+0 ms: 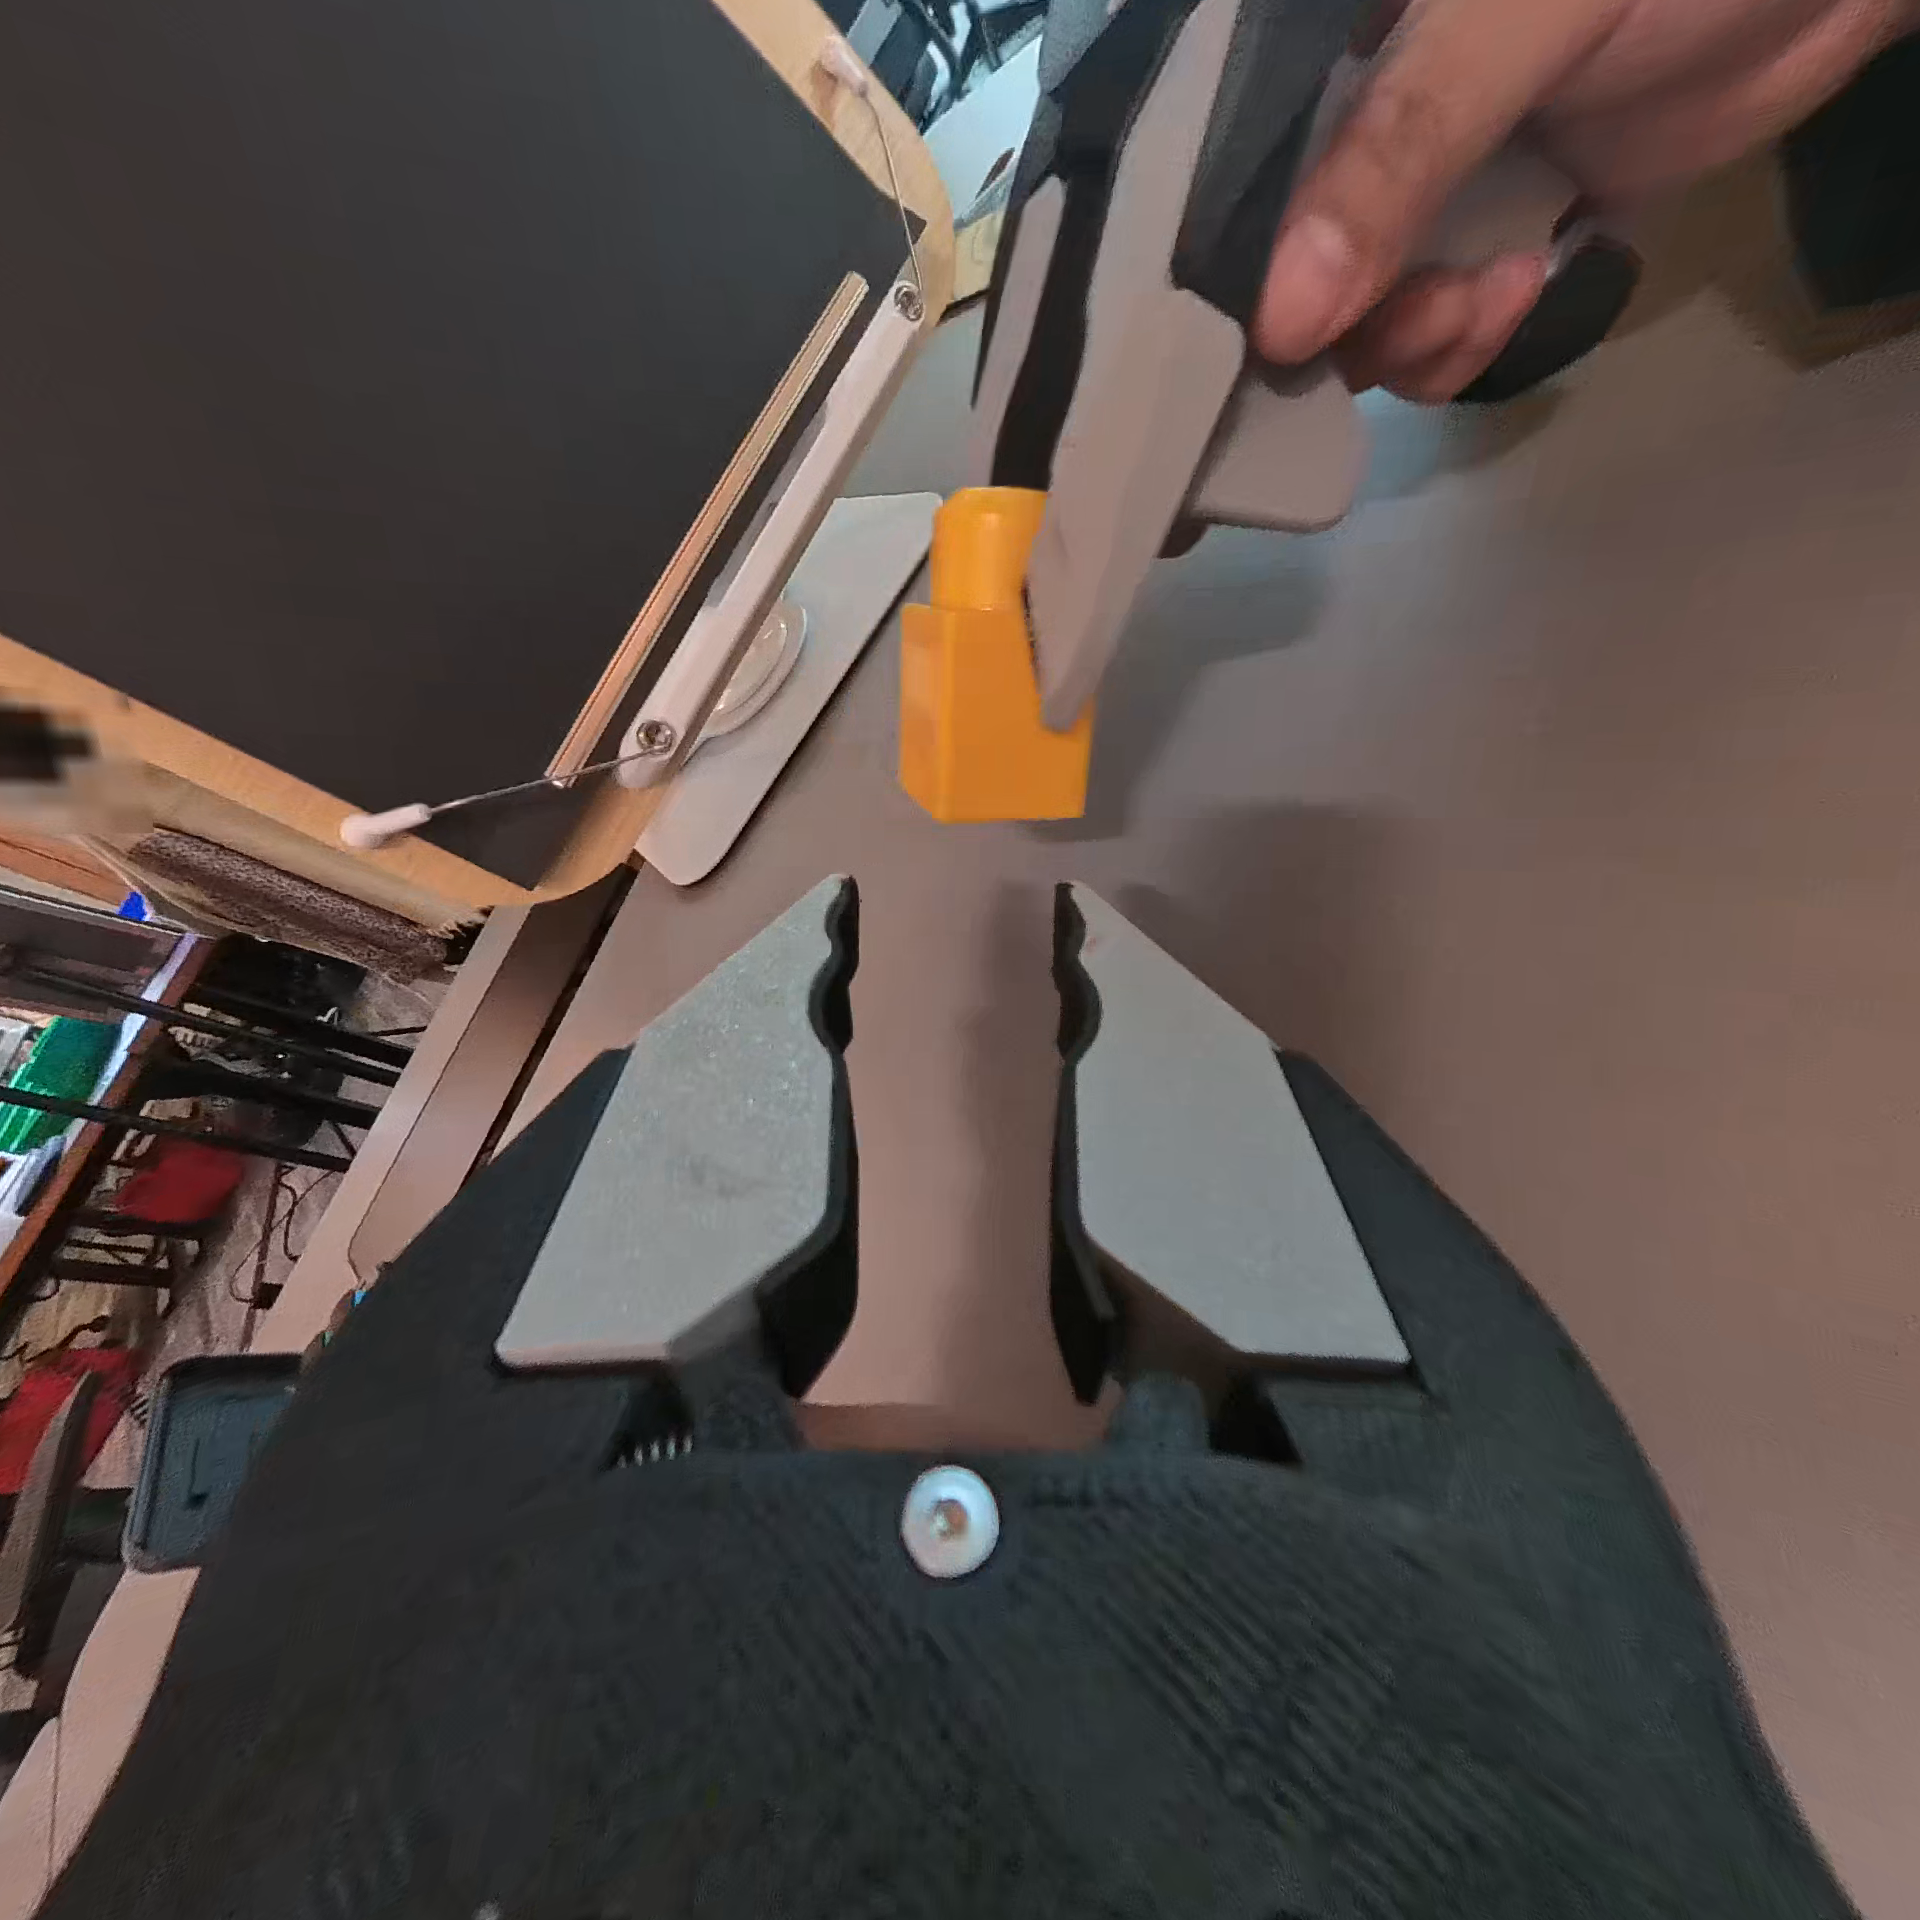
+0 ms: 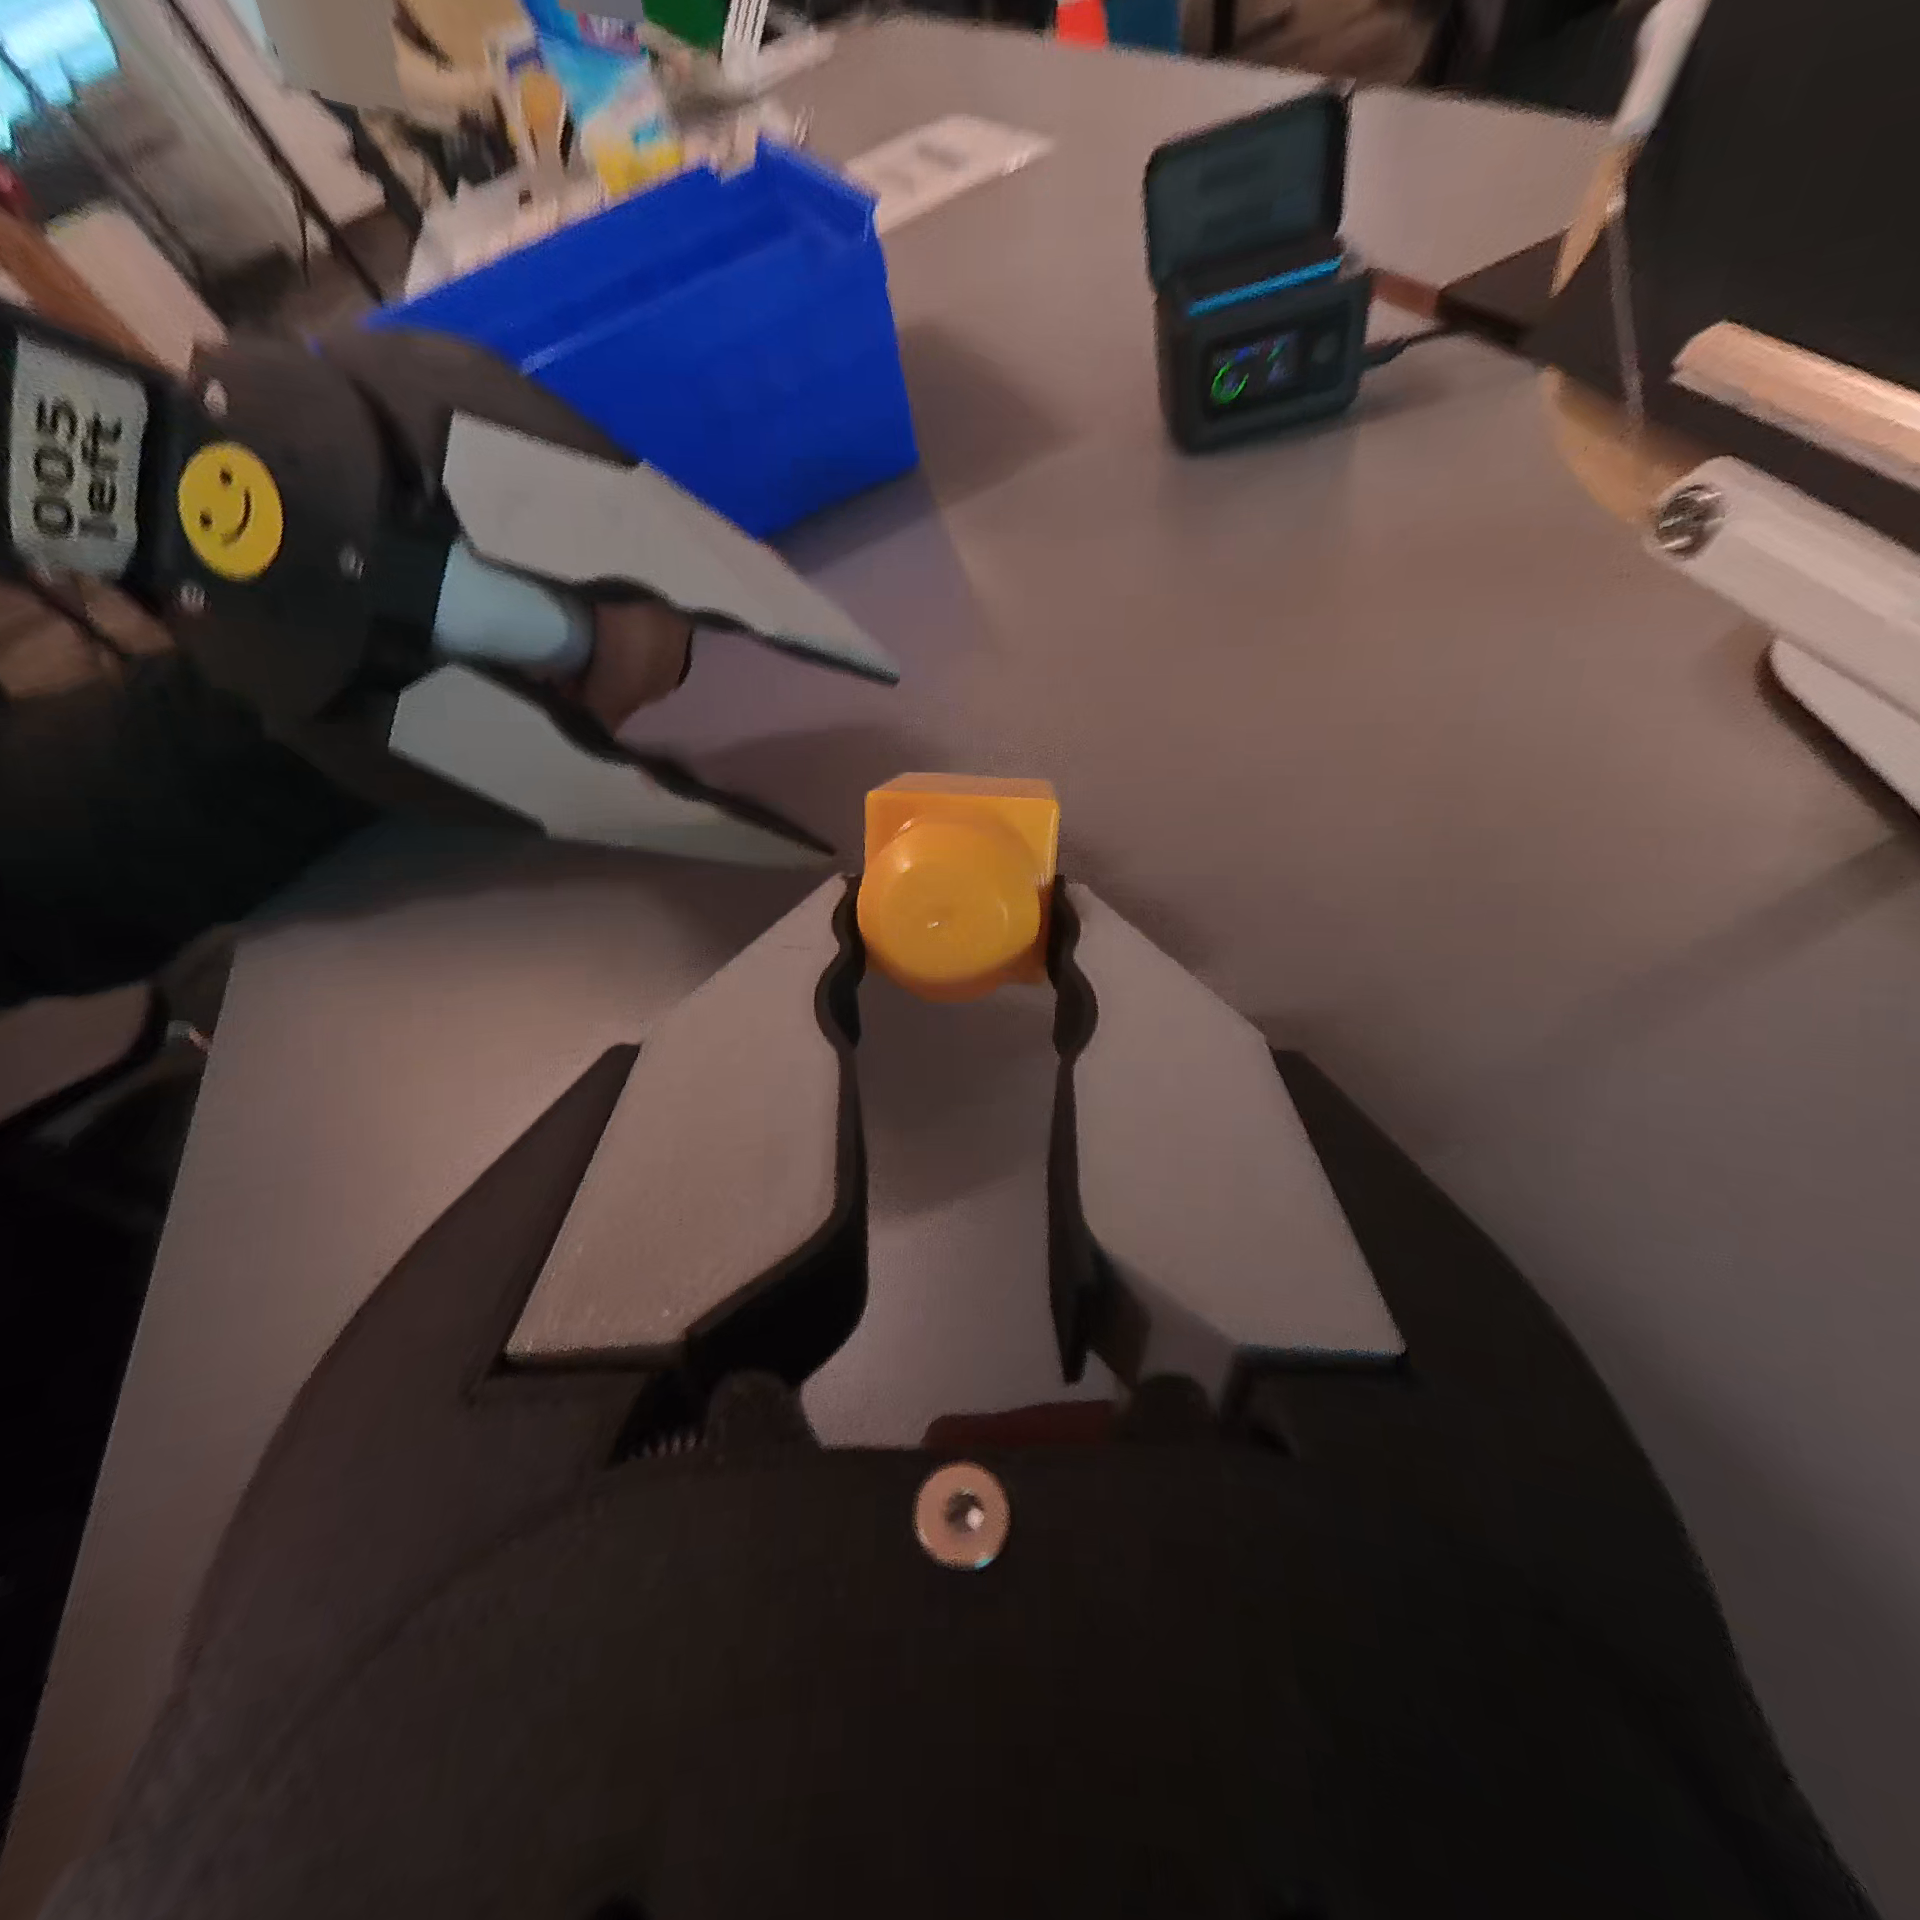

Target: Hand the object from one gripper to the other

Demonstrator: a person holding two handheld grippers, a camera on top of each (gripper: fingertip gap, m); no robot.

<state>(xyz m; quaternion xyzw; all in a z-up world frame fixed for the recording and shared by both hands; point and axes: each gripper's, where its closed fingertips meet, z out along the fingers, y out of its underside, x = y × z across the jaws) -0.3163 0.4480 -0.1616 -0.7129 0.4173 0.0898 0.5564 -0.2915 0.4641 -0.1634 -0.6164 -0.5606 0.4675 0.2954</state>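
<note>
The object is an orange plastic block (image 1: 987, 707) with a square base and a round peg on one end. My right gripper (image 2: 954, 914) is shut on the block (image 2: 951, 904), pinching it at the fingertips with the peg facing the camera. In the left wrist view the right gripper (image 1: 1039, 644) comes down from above, held by a hand, with the block hanging above the table. My left gripper (image 1: 956, 914) is open and empty, its tips just short of the block's square base. In the right wrist view the left gripper (image 2: 857, 764) shows open at the left, close to the block.
A brown table (image 1: 1455, 935) lies below. A black board on a wooden stand (image 1: 364, 364) is at the left, with a grey base plate (image 1: 790, 686). In the right wrist view a blue bin (image 2: 707, 343) and a small open black case (image 2: 1257, 281) stand farther back. Left and right tips are no more than a few centimetres apart. The grey base plate (image 1: 790, 686) is about 25 cm from both grippers' fingertips.
</note>
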